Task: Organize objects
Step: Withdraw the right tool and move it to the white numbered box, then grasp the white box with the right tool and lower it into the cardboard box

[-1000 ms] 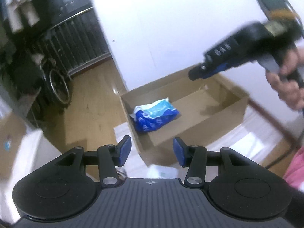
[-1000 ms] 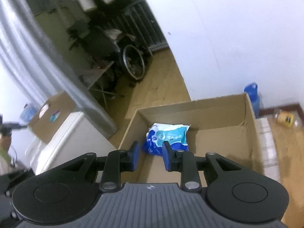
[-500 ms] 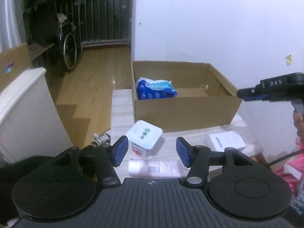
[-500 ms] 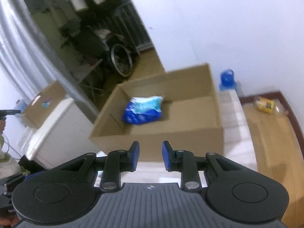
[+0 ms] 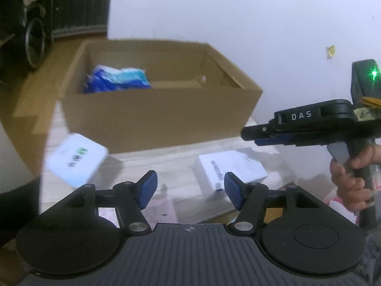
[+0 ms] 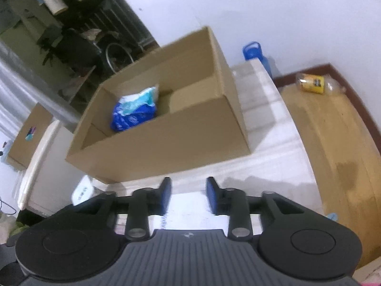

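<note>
Now, here is how things stand.

Left gripper: the left gripper (image 5: 189,190) has its blue fingers (image 5: 148,189) apart and the jaws are opening. Nothing is between them.

Right gripper: the right gripper (image 6: 188,195) has a smaller gap and its jaws are opening too. Nothing is pinched. It shows in the left view as a black tool (image 5: 300,128) held by a hand (image 5: 352,178).

Under the left gripper: a flat clear pack (image 5: 162,208) lies on the table (image 5: 154,166), just below and in front of the fingers. It is blurry, so its long side is hard to tell.

To the left: a white tub (image 5: 76,160) with green print stands near the box, tilted in the picture.

To the right: a flat white box (image 5: 232,169) lies on the table. Its long side points away toward the cardboard box. In the right view it sits right under the right gripper's fingers (image 6: 190,214).

Farther out: the cardboard box (image 5: 162,119) stands open at the back of the table. A blue bag (image 5: 119,81) already lies inside, at its left end.

Which hand is nearer: the right hand looks nearer to the flat white box. The left hand looks nearer to the clear pack and the tub.

Next move, a guess: each gripper needs to go down and a bit forward to reach its thing, then lift it up and over the box's front wall.
</note>
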Available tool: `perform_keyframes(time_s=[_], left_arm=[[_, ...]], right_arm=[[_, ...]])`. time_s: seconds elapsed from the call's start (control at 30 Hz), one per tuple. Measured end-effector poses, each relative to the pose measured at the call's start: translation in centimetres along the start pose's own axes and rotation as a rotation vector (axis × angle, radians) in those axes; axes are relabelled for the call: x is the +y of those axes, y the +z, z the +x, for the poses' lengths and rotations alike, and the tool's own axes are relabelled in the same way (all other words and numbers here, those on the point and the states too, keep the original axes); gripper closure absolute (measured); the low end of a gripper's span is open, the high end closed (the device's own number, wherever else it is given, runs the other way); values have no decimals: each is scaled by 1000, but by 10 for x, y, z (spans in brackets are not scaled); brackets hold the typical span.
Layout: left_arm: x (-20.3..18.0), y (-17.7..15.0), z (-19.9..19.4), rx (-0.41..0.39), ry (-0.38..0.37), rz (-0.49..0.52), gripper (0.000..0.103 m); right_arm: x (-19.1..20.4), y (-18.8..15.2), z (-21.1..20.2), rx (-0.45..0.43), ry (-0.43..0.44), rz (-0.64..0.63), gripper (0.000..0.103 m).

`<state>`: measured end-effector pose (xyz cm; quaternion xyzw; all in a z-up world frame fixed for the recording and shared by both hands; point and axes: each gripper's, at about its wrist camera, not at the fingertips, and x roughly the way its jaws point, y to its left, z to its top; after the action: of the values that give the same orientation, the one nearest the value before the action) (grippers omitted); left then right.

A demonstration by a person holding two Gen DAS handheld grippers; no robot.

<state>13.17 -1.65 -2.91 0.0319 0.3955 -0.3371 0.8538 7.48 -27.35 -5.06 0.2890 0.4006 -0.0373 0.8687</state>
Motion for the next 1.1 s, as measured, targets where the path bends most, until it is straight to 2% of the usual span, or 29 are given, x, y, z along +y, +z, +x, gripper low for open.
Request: perform_keyframes(time_s=[0.03, 0.2, 0.37, 0.6, 0.83, 1.0, 1.1], left_arm=[[0, 0, 7, 11, -9, -1, 39], [-4, -2, 33, 65, -52, 12, 37], [-13, -2, 39, 95, -100, 58, 33], [-21, -2, 57, 163, -126, 109, 32], [-27, -1, 72, 198, -135, 126, 38], [-35, -1, 83, 215, -92, 165, 38], [-34, 0, 87, 231, -87, 164, 38]], right_arm=[[-3, -1, 1, -1, 5, 5, 51], [-17, -6, 12, 31, 29, 41, 49], [-27, -10, 19, 42, 48, 68, 49], [-41, -13, 25, 55, 79, 115, 51], [-56, -17, 30, 80, 123, 187, 53], [-57, -19, 30, 75, 138, 190, 53], [-64, -19, 30, 86, 156, 233, 53]])
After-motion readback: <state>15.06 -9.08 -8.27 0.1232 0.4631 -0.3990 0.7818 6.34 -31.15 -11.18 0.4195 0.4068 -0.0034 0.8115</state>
